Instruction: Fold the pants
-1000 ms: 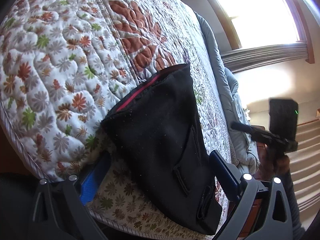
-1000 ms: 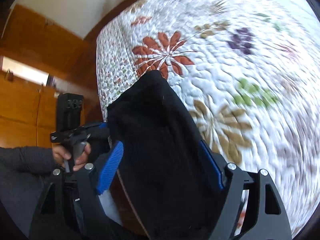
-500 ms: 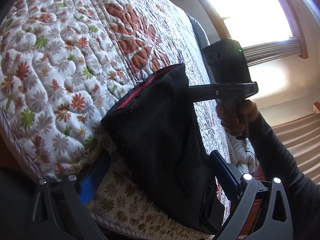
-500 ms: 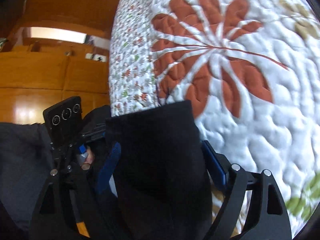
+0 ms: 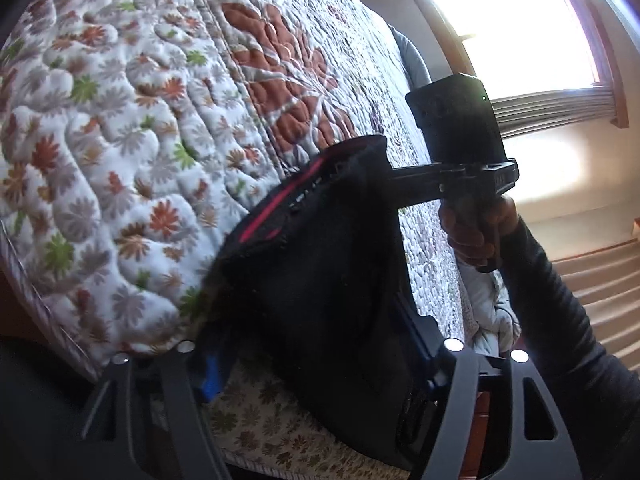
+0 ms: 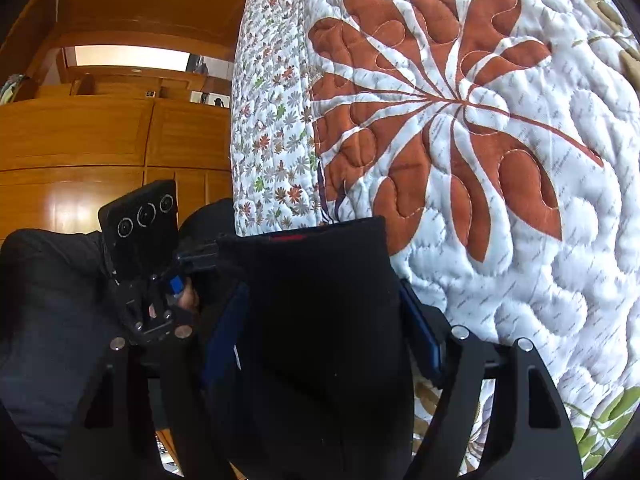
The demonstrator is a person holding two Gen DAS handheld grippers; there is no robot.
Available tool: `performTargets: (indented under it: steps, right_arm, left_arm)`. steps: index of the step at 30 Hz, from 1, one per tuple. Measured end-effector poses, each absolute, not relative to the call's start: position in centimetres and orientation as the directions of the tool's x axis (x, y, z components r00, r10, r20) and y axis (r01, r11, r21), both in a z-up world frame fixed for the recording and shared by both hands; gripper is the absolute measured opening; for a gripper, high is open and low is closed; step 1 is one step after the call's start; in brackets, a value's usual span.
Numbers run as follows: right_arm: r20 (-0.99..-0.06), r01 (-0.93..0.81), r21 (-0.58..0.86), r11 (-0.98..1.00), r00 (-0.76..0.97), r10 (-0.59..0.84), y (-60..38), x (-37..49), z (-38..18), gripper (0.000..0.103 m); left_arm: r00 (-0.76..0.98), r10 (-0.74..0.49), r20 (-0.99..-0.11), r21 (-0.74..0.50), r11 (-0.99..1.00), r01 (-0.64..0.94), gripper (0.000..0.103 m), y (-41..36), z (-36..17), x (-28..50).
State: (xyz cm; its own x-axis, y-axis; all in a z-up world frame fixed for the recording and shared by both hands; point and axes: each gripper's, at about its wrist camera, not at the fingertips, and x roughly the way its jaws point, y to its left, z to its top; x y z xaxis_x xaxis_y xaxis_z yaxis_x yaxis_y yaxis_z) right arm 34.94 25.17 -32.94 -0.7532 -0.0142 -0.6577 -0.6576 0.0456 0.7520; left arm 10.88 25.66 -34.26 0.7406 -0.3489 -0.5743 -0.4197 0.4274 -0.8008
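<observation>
The black pants (image 5: 320,280), with a red stripe inside the waistband, lie folded on the floral quilt (image 5: 120,140) near the bed's edge. My left gripper (image 5: 316,344) has its blue-padded fingers spread on either side of the fabric. My right gripper (image 6: 320,316) also straddles the pants (image 6: 320,300), its fingers wide apart at the fabric's sides. In the left wrist view the right gripper's body (image 5: 460,152) reaches in to the pants' far corner. In the right wrist view the left gripper's body (image 6: 152,248) sits at the pants' left edge.
The quilt (image 6: 480,120) covers the whole bed, with a large rust-red flower pattern. A bright window (image 5: 520,28) is beyond the bed. Wooden cabinets (image 6: 100,140) stand on the other side. A grey pillow or blanket (image 5: 488,312) lies at the bed's far side.
The right gripper swung in from away at the bed's far side to the pants' far corner. The left gripper closed in on the pants a little.
</observation>
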Motion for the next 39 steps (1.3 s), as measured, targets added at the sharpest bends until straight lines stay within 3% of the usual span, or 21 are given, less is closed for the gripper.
performTargets:
  steps: [1, 5, 10, 25, 39]
  right_arm:
    - [-0.659, -0.659, 0.75, 0.049, -0.752, -0.018, 25.2, 35.0, -32.9, 0.07]
    - [-0.66, -0.659, 0.748, 0.072, -0.751, -0.019, 25.2, 35.7, -32.8, 0.049]
    - [-0.683, -0.682, 0.728, 0.065, -0.73, -0.014, 25.0, 35.6, -32.0, 0.042]
    - [-0.833, -0.834, 0.552, 0.003, -0.552, 0.02, 23.4, 32.4, -23.8, 0.033]
    - [-0.904, -0.91, 0.416, 0.003, -0.413, 0.111, 18.1, 30.0, -15.4, 0.031]
  left_arm:
    - [0.737, -0.345, -0.581, -0.797, 0.426, -0.429, 0.057, 25.8, -34.3, 10.7]
    - [0.725, -0.339, -0.599, -0.786, 0.419, -0.454, 0.044, 26.4, -34.2, 10.1]
    - [0.711, -0.333, -0.62, -0.767, 0.448, -0.46, 0.028, 26.6, -33.6, 10.1]
    - [0.714, -0.313, -0.627, -0.722, 0.578, -0.381, 0.022, 24.7, -27.1, 11.3]
    - [0.742, -0.309, -0.596, -0.69, 0.669, -0.276, 0.021, 20.5, -20.9, 10.3]
